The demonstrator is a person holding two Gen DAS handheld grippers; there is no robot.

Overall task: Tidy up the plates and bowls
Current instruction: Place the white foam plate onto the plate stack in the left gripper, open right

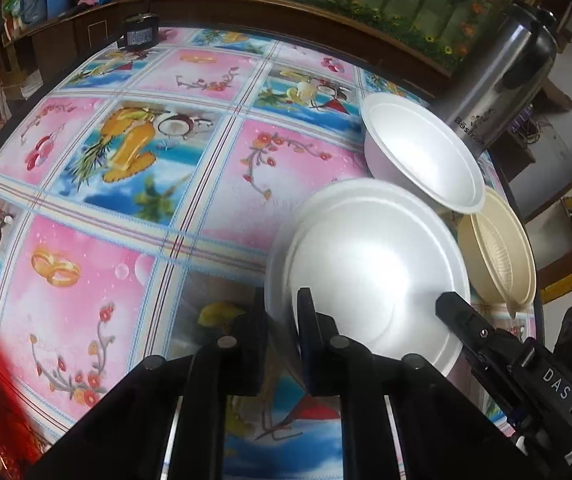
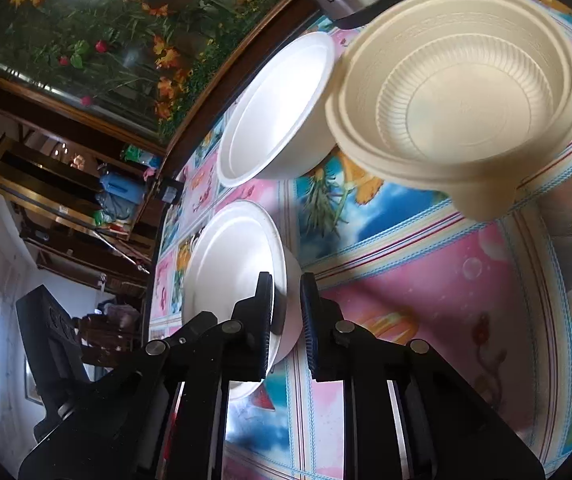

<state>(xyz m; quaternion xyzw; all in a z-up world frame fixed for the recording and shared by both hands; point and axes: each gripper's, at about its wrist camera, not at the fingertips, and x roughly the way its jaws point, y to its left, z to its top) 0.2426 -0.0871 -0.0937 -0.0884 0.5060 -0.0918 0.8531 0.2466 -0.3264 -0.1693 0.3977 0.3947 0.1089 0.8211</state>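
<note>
On the counter point(image 1: 126, 208): your near white foam bowl point(image 1: 365, 264), beside a second white foam bowl point(image 1: 421, 152).
Left claw point(image 1: 282, 320): clamped on the near bowl's rim.
Right claw point(image 2: 286, 312): clamped on its opposite rim.
Cut off: steel flask point(image 1: 501, 76) top, ribbed cream plastic bowl point(image 1: 497, 256) partly hidden.

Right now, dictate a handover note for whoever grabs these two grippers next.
Left gripper: shut on one rim of the near white bowl.
Right gripper: shut on the opposite rim.
Second white bowl and cream bowl: on the table beyond it, by the steel flask.
Done: white bowls not yet stacked.
Left: probably nest the bowls together.
</note>
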